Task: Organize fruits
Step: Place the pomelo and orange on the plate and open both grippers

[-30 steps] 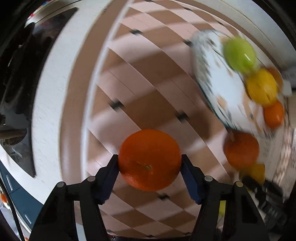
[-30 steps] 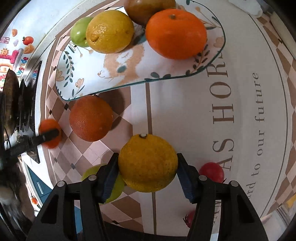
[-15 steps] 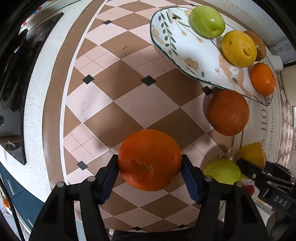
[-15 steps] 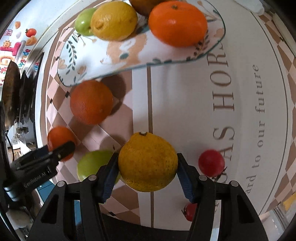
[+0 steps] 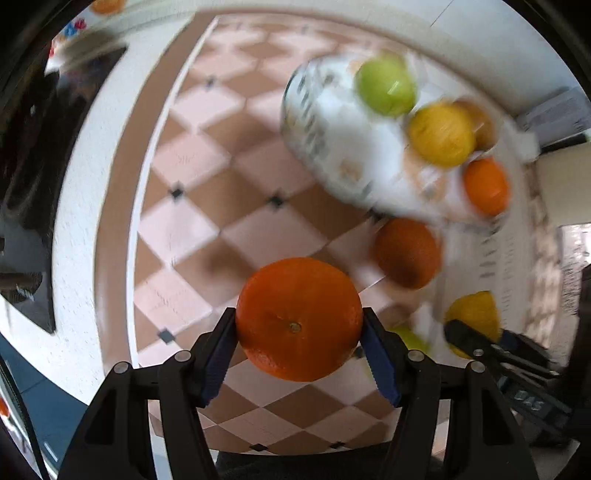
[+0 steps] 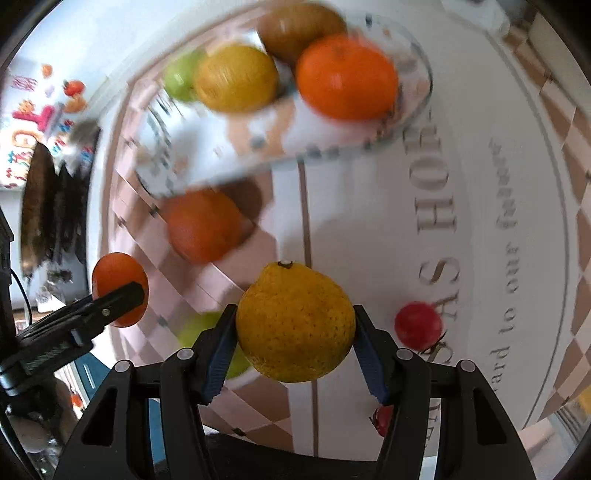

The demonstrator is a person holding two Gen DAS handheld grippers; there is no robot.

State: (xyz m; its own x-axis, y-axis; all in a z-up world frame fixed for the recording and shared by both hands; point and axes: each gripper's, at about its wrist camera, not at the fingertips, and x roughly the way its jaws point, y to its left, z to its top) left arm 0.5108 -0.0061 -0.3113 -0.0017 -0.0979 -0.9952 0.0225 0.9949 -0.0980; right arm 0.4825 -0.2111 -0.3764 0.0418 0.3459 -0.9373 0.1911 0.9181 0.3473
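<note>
My left gripper (image 5: 299, 325) is shut on an orange (image 5: 299, 319), held above the checkered tablecloth. My right gripper (image 6: 293, 323) is shut on a yellow citrus fruit (image 6: 293, 321). The patterned plate (image 5: 332, 140) lies ahead to the upper right and carries a green apple (image 5: 386, 86), a yellow lemon (image 5: 441, 134), a small orange (image 5: 485, 186) and a brown fruit (image 6: 299, 26). A darker orange (image 5: 408, 253) rests on the cloth beside the plate. In the right wrist view the left gripper's orange (image 6: 118, 288) shows at the left.
A green apple (image 6: 207, 332) lies on the cloth below my right gripper. Two red tomatoes (image 6: 417, 325) sit on the lettered part of the cloth. A dark stove top (image 5: 26, 166) borders the table on the left. The checkered area left of the plate is bare cloth.
Both grippers have risen with their fruits still held. The plate and loose fruit look smaller and blurred, and the left gripper's orange now sits higher in the right wrist view.
</note>
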